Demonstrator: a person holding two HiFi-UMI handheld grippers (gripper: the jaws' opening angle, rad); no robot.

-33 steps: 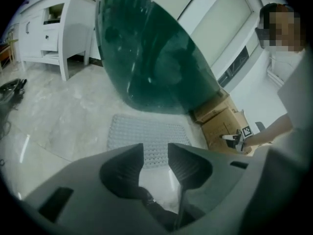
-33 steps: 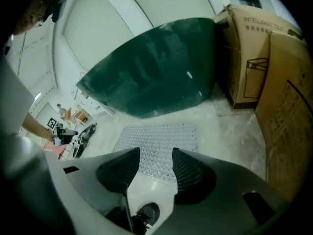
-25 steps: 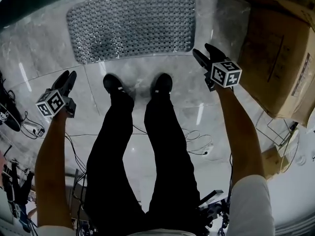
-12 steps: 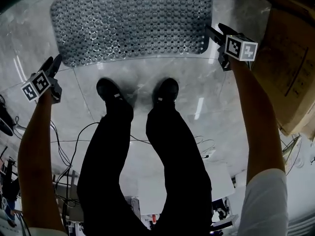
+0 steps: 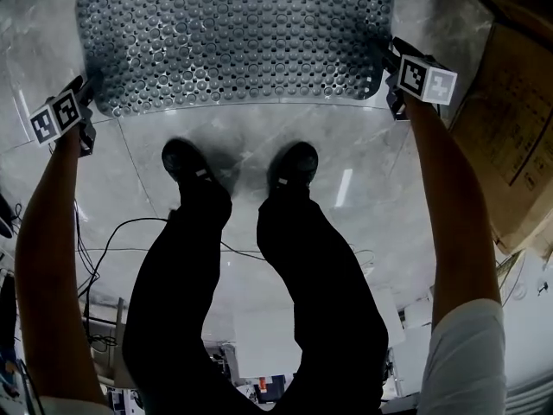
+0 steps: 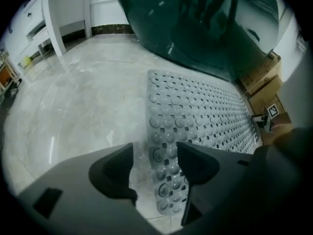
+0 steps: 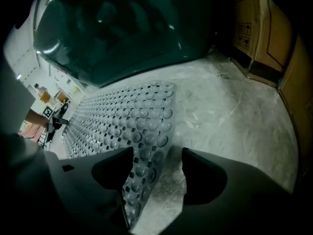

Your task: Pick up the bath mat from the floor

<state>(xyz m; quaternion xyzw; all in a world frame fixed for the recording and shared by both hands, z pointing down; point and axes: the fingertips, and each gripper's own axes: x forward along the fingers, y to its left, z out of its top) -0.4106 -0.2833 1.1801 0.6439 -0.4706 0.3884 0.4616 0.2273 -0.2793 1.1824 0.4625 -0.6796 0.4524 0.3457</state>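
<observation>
The grey bath mat (image 5: 233, 33), covered in round bumps and holes, lies flat on the marble floor. My left gripper (image 5: 84, 89) is down at its near left corner. In the left gripper view the mat's corner (image 6: 164, 180) lies between the jaws of that gripper (image 6: 154, 148), which are opening; the pads do not press on it. My right gripper (image 5: 389, 59) is at the near right corner. There the mat's edge (image 7: 146, 151) lies between the jaws of this gripper (image 7: 157, 152), also opening and clear of the mat.
The person's two black shoes (image 5: 186, 158) stand just short of the mat's near edge. Cardboard boxes (image 5: 518, 128) are stacked at the right. Cables (image 5: 112, 232) trail on the floor behind the feet. A dark green curved wall (image 6: 195, 23) rises behind the mat.
Both grippers have moved forward and down from beside the feet to the mat's near corners. Their jaws now stand wider, each with a corner of the mat between them.
</observation>
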